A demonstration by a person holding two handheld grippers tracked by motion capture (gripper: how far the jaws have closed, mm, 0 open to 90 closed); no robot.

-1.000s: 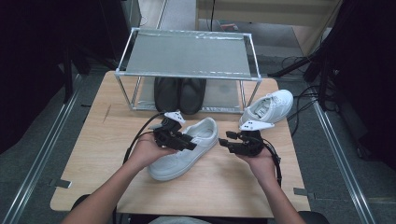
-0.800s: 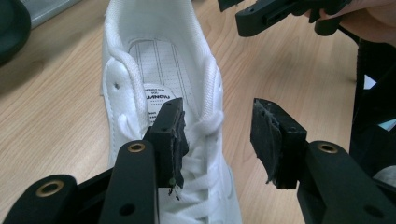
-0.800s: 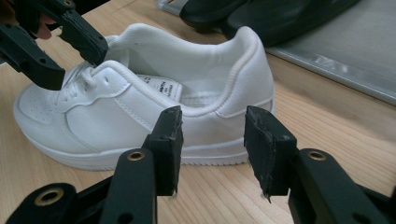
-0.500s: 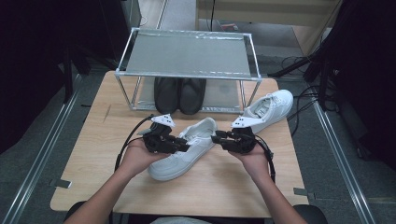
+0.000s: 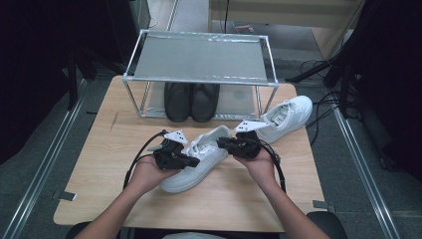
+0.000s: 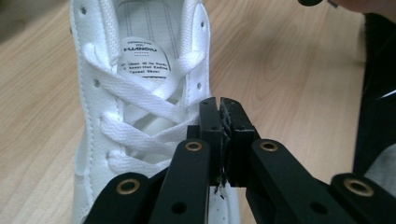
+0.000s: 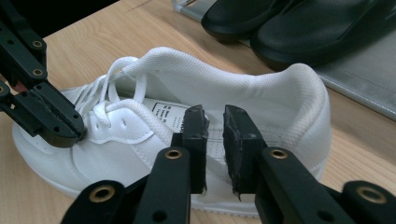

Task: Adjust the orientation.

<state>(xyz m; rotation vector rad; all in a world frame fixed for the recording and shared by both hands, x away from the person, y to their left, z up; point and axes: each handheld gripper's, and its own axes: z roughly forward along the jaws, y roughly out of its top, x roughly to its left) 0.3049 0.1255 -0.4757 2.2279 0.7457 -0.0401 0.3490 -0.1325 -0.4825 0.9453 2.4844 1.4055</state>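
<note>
While the white sneaker (image 5: 196, 160) lay mid-table, the left gripper (image 6: 221, 109) had pinched shut at its laces, lace-hold unclear; the right gripper (image 7: 215, 123), jaws narrowing but still gapped, hovered at the collar. Risk: a missed lace, or dragging the shoe. Room: open table (image 5: 99, 149) left; rack (image 5: 199, 79) and second sneaker (image 5: 288, 114) crowded behind.
</note>
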